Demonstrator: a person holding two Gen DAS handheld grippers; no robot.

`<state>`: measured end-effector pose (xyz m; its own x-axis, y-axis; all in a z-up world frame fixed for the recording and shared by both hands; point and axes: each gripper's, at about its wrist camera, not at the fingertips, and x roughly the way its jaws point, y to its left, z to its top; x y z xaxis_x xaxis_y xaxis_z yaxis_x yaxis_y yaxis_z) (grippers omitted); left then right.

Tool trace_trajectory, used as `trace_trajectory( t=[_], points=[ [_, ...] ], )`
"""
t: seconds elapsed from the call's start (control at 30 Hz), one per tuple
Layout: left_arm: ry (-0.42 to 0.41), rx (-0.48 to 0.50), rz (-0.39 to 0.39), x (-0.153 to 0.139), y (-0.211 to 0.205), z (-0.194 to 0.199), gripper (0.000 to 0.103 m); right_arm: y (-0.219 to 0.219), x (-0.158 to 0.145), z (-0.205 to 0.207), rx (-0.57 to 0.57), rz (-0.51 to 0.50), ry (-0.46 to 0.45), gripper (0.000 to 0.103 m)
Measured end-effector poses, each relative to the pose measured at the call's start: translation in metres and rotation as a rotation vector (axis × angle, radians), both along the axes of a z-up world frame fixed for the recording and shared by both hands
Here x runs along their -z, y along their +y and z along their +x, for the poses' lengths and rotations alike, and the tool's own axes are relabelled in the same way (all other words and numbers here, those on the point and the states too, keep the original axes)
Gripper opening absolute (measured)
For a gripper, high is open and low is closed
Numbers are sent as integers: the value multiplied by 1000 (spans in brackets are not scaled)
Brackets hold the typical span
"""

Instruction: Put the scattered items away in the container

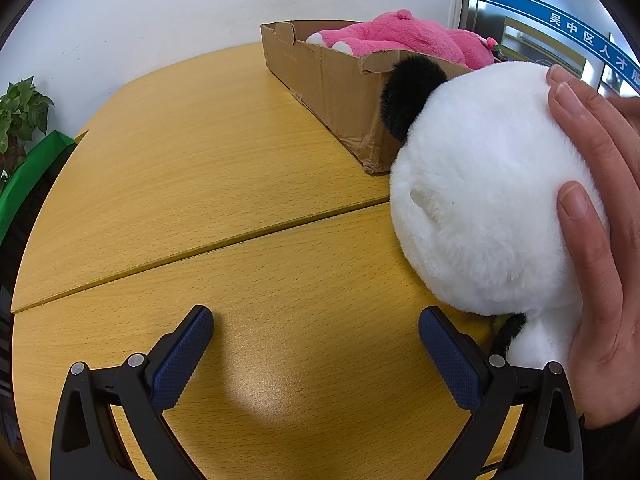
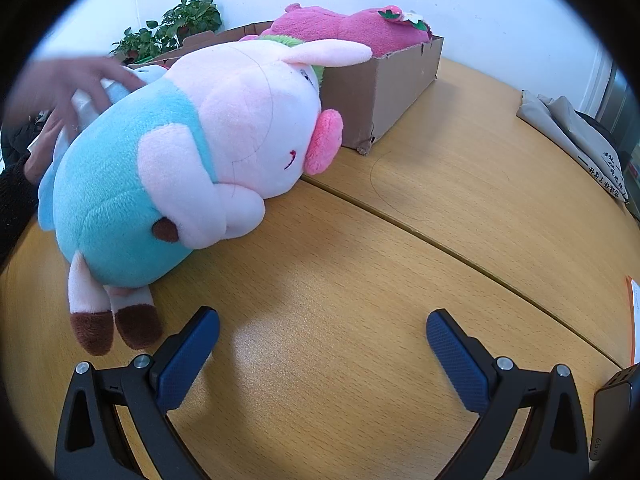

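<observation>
A white plush with a black ear (image 1: 488, 184) stands on the wooden table at the right of the left wrist view, and a bare hand (image 1: 600, 216) is pressed against it. My left gripper (image 1: 316, 332) is open and empty, low over the table, left of the plush. A cardboard box (image 1: 340, 80) behind it holds a pink plush (image 1: 408, 36). In the right wrist view a pink and blue pig plush (image 2: 180, 160) lies on the table before the box (image 2: 384, 88), with a hand (image 2: 68, 84) behind it. My right gripper (image 2: 324, 332) is open and empty, right of the pig's feet.
A potted plant (image 1: 20, 116) and a green object (image 1: 32, 172) stand off the table's left edge. A grey cloth bag (image 2: 576, 140) lies at the table's right side, an orange-edged paper (image 2: 634, 320) at the right edge. A seam (image 2: 440, 240) crosses the tabletop.
</observation>
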<state>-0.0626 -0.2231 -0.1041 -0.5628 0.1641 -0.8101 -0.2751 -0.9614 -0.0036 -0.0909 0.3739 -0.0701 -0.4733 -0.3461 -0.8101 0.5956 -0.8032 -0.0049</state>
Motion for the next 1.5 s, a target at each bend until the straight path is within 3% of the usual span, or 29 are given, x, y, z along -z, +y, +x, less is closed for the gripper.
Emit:
trace_trajectory(
  t=[1.5],
  points=[
    [0,1,0,-1,-1,6,103,-1,-1,-5,0,0,-2,103]
  ],
)
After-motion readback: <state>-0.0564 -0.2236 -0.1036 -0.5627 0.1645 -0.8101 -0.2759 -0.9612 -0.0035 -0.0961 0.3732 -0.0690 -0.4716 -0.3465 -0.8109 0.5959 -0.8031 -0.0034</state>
